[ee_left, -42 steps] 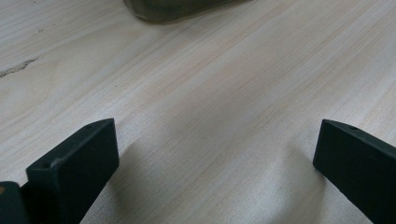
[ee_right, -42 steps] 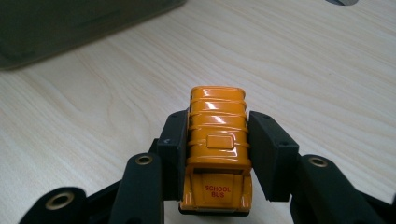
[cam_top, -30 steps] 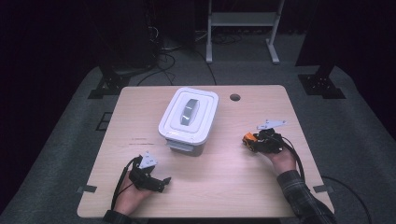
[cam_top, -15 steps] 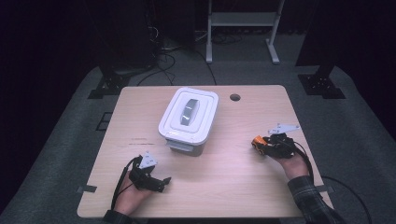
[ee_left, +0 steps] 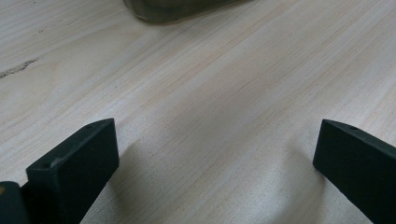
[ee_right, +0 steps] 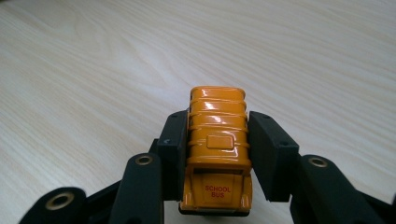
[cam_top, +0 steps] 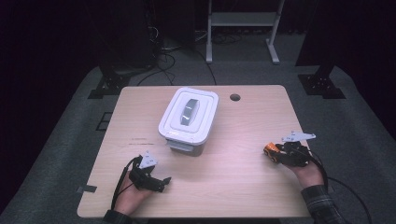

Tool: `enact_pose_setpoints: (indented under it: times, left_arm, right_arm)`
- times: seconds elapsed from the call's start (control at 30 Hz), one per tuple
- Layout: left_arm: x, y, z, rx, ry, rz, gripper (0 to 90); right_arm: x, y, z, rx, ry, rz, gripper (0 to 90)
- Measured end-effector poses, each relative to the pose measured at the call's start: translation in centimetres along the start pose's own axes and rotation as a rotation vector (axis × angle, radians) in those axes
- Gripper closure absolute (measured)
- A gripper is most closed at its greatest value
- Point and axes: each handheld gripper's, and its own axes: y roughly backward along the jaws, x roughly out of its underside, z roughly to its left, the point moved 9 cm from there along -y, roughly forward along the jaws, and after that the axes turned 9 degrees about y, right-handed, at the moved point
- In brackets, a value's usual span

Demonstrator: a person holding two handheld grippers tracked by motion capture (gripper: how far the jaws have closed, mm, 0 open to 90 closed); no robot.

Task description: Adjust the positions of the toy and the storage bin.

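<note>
Red capitals reading "SCHOOL BUS" stood on the rear panel of the glossy orange-yellow toy bus [ee_right: 217, 154]; nothing else was legible.

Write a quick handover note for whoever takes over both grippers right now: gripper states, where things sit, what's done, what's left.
Right gripper: shut on the toy school bus, at the table's right side, apart from the box.
Left gripper: open, jaws wide, nothing between them, low over bare wood near the front left edge.
White lidded box: mid-table, lid on.
Done: bus is gripped.
Left, probably: take the lid off and put the bus inside; the free left gripper looks best placed for the lid.
</note>
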Motion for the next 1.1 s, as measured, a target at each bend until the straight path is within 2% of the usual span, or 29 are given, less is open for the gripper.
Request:
enact_pose_setpoints:
  times: [0.4, 0.8, 0.83, 1.1]
  left_arm:
    - [0.0, 0.0, 0.0, -0.001, -0.002, 0.000, 0.0]
    - [0.0, 0.0, 0.0, -0.001, 0.001, -0.002, 0.0]
    - [0.0, 0.0, 0.0, -0.001, 0.001, -0.002, 0.0]
    - [0.0, 0.0, 0.0, -0.002, 0.003, 0.000, 0.0]
  right_arm:
    - [2.5, 1.1, -0.6, 0.004, -0.030, 0.025, 58.5]
    - [3.1, 1.0, -0.5, -0.004, -0.036, 0.029, 57.4]
    - [3.0, 1.0, -0.5, -0.007, -0.037, 0.024, 50.6]
    - [2.2, 1.6, -0.8, 0.010, -0.052, -0.019, 36.0]
